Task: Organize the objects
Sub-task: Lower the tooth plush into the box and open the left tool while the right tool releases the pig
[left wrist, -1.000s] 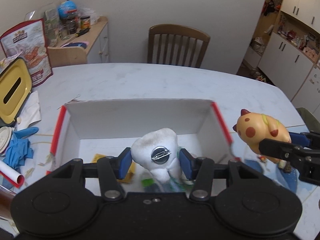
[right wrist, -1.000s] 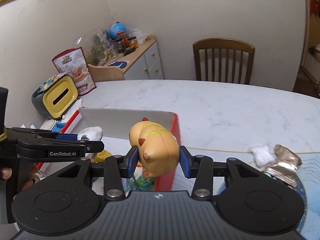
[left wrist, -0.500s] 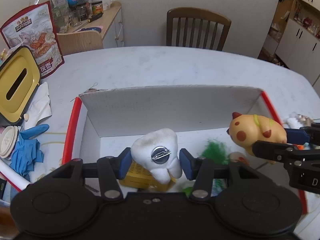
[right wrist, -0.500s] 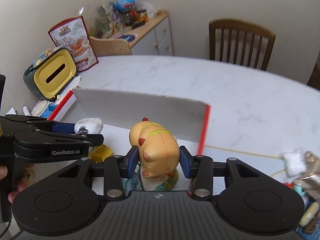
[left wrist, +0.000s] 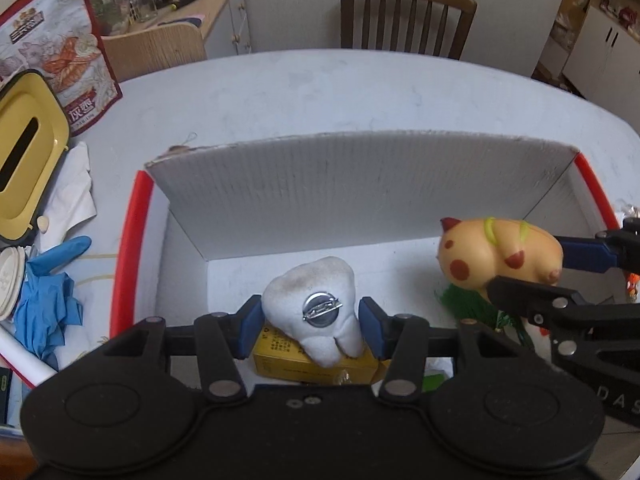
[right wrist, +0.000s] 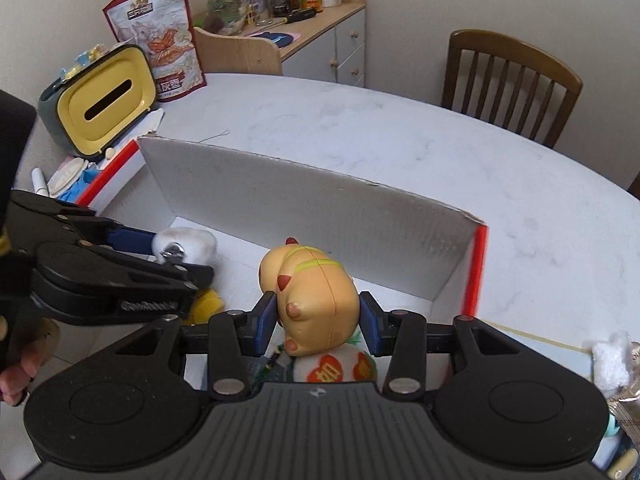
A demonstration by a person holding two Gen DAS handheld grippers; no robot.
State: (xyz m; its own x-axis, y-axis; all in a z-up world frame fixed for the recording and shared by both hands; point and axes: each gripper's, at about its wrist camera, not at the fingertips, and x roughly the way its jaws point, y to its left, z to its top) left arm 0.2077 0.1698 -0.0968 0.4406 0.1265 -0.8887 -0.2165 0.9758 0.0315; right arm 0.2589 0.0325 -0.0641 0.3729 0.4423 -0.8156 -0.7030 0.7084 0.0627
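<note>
Left gripper (left wrist: 311,320) pinching white tooth toy (left wrist: 316,312) above box (left wrist: 360,184) near edge. Right gripper (right wrist: 318,318) pinching spotted orange toy (right wrist: 316,300) over box right side.

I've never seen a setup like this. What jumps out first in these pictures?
Two toys held in mid-air over a white cardboard box with red edges. The left claw grips a white tooth-shaped plush with a round metal badge, hanging above a yellow packet inside the box. The right claw clamps an orange-yellow rubber animal toy with red spots over the box's right end.
</note>
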